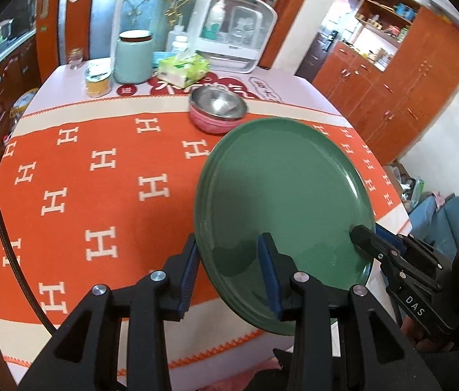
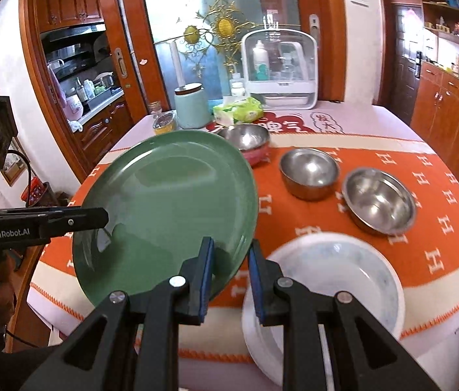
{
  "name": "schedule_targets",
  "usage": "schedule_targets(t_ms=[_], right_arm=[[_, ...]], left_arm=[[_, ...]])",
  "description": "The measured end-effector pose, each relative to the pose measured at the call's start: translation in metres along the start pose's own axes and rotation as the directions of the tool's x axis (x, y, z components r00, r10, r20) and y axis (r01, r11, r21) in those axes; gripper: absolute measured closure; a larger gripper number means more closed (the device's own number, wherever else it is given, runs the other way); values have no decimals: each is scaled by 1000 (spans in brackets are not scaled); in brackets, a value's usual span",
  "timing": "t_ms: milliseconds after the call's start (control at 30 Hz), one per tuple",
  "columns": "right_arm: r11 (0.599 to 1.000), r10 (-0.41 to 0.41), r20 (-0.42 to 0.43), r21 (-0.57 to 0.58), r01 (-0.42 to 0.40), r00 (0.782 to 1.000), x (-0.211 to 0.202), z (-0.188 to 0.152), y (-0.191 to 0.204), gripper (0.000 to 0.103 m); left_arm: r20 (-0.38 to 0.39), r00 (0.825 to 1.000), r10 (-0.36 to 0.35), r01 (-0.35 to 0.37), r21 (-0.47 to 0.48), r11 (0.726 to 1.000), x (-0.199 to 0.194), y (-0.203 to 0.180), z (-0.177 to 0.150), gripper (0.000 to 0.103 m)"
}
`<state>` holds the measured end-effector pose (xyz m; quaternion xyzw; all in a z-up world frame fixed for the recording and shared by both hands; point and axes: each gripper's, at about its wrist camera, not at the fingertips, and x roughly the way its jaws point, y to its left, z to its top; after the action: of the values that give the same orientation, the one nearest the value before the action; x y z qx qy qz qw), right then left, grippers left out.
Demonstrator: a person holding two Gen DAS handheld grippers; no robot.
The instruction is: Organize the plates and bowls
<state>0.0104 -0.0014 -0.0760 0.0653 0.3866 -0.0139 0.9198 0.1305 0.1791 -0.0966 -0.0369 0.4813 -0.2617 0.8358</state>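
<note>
A green plate (image 1: 281, 189) (image 2: 170, 195) hangs tilted above the orange tablecloth (image 1: 99, 195), held from two sides. My left gripper (image 1: 231, 254) is shut on its near rim, and in the right wrist view it (image 2: 104, 216) reaches in from the left. My right gripper (image 2: 231, 260) is shut on the plate's other rim, and it (image 1: 367, 234) shows at the right in the left wrist view. On the cloth stand a pink bowl with a steel inside (image 1: 218, 107) (image 2: 249, 138), two steel bowls (image 2: 309, 172) (image 2: 379, 200) and a deep white plate (image 2: 327, 280) near the front edge.
At the back of the table stand a mint canister (image 1: 133, 57), a yellow jar (image 1: 98, 81), a tissue pack (image 1: 183, 68) and a white cabinet box (image 1: 232, 29). Wooden cupboards (image 1: 392, 81) line the right wall. The table's front edge (image 2: 441, 325) is close below the white plate.
</note>
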Motion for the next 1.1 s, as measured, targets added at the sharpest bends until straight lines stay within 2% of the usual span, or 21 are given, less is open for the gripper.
schedule_targets(t_ms=[167, 467, 700, 833, 1100], right_arm=[[998, -26, -14, 55, 27, 1000, -18, -20, -15, 83], [987, -85, -46, 131, 90, 995, -36, -52, -48, 83], [984, -110, -68, 136, 118, 992, -39, -60, -76, 82], [987, -94, -98, 118, 106, 991, -34, -61, -95, 82], [998, -42, -185, 31, 48, 982, -17, -57, -132, 82]], left_arm=[[-29, 1000, -4, 6, 51, 999, 3, -27, -14, 69], [-62, 995, -80, 85, 100, 991, 15, -67, -21, 69], [-100, 991, -93, 106, 129, 986, 37, -101, -19, 69], [-120, 990, -68, 82, 115, 990, 55, -116, -17, 69], [-158, 987, -15, 20, 29, 999, 87, -138, -24, 69]])
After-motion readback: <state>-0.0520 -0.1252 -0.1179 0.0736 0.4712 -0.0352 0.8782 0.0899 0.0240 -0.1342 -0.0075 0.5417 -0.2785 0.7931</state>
